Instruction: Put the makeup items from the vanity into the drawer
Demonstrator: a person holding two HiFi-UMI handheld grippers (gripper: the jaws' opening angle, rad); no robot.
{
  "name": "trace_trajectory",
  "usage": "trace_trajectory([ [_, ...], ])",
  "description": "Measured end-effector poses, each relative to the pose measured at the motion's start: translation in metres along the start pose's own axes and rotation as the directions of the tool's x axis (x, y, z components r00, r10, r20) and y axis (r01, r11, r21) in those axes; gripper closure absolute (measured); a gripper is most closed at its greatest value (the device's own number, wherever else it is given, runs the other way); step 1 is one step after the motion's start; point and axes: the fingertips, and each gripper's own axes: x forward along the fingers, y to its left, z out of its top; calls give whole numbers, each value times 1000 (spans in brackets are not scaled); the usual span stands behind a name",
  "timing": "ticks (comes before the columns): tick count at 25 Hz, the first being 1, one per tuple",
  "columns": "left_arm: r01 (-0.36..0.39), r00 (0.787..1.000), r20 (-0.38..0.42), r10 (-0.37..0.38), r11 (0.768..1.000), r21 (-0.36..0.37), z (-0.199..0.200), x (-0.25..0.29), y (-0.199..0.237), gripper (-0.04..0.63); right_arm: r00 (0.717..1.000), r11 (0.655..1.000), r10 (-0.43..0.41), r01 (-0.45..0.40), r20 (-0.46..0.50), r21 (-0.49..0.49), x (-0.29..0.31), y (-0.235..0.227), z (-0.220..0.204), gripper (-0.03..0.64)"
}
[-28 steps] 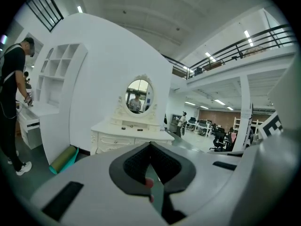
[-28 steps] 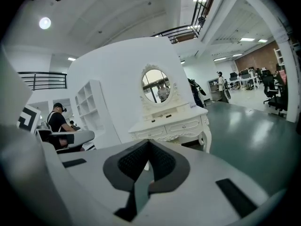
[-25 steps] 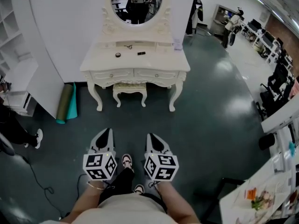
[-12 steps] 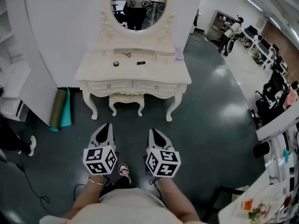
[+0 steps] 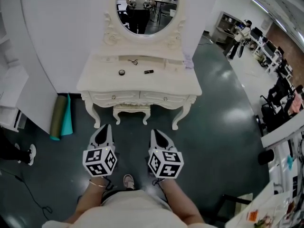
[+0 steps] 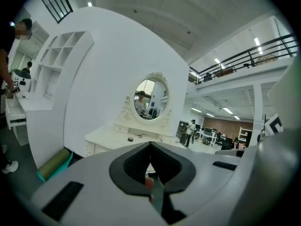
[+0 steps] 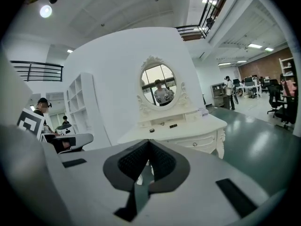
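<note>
A cream vanity [image 5: 185, 82] with an oval mirror stands ahead of me against a white wall. On its top lie a small round compact [image 5: 122, 72], a black lipstick [image 5: 148, 71] and a thin dark item [image 5: 134, 61]. Two drawers, left [image 5: 114, 97] and right [image 5: 164, 98], sit closed in its front. My left gripper [image 5: 106, 126] and right gripper [image 5: 153, 131] hang side by side over the floor, well short of the vanity, both shut and empty. The right gripper view shows the compact [image 7: 151, 130] and lipstick [image 7: 173, 125] beyond the closed jaws.
A cream stool [image 5: 131, 109] is tucked under the vanity. Rolled green and teal mats [image 5: 61, 115] lie by the wall at left, near white shelving [image 5: 10, 87]. People and office desks [image 5: 278, 61] are far right. A table [image 5: 259, 208] is at the bottom right.
The view has come closer to the vanity, which now looks larger and sits lower in the picture. Both grippers stay shut, side by side.
</note>
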Motion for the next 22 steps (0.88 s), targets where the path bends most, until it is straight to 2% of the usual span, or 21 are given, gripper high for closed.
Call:
trace_trajectory([
  [7, -11, 1000, -1, 11, 999, -35, 8, 42, 38, 592, 1000, 1000, -20, 20, -1, -8, 47, 4, 16, 600],
  [22, 12, 998, -67, -12, 1000, 9, 5, 105, 58, 592, 996, 997, -63, 65, -63, 29, 108, -19, 11, 600],
])
